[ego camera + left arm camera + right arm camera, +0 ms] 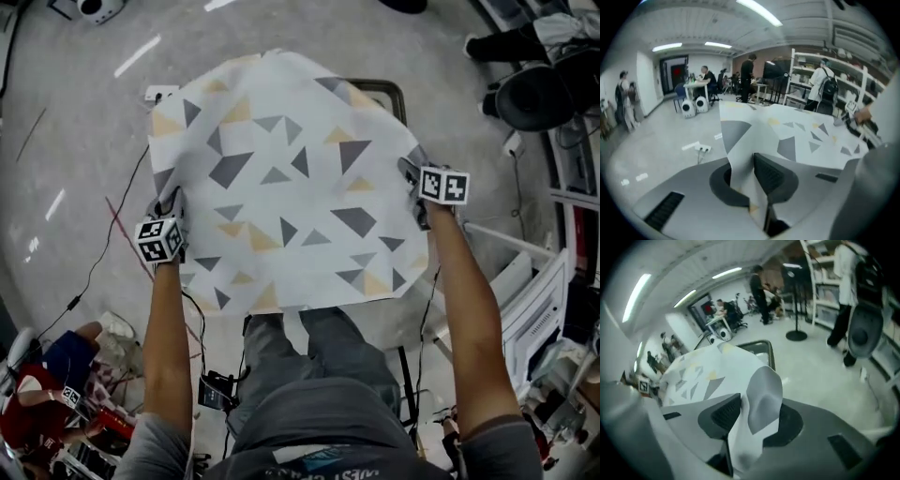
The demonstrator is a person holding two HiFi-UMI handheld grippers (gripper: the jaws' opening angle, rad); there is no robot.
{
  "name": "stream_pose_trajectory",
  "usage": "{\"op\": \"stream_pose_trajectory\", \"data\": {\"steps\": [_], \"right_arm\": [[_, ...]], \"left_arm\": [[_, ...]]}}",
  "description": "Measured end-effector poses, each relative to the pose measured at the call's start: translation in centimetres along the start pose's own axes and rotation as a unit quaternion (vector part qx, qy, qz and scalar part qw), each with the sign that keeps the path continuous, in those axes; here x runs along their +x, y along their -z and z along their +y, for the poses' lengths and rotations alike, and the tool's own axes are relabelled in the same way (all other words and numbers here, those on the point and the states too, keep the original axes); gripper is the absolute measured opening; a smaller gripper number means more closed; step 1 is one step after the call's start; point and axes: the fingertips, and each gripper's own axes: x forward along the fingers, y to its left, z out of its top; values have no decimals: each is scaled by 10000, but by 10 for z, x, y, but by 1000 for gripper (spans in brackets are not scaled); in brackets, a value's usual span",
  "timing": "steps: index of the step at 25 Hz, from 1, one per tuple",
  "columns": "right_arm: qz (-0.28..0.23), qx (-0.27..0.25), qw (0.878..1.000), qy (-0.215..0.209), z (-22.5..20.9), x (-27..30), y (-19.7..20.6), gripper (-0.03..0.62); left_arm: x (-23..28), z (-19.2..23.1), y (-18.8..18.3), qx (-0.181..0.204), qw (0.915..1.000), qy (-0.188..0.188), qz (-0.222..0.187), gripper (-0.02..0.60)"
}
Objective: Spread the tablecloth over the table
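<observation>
**Cloth gripped at both sides, above the surface**

Head view: my left tongs (167,208) and right tongs (412,178) hold opposite edges of the cloth (281,178). It is spread flat over the surface (380,89). It looks near square, with no clear long axis and the near hem toward me. I'd lower evenly and taut.

Left gripper view: pads clamp a fold.

Right gripper view: tongs grip a bunched edge.

The tablecloth (291,178) is thin, soft cloth, not shiny. The floor (84,112) is smooth and a bit shiny. The fingers (771,176) look like ribbed dark plastic.
</observation>
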Motion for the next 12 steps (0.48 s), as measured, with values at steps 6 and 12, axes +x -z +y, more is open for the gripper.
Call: {"op": "stream_pose_trajectory", "data": {"steps": [6,12], "right_arm": [[-93,1477,9711,-1875,-8,-2,-21,153],[-1067,1886,8814,-4197,28,-55,-82,219]], "left_arm": [[34,19,28,-776,9922,525,824,38],[18,18,29,-482,9936,625,807,13]]}}
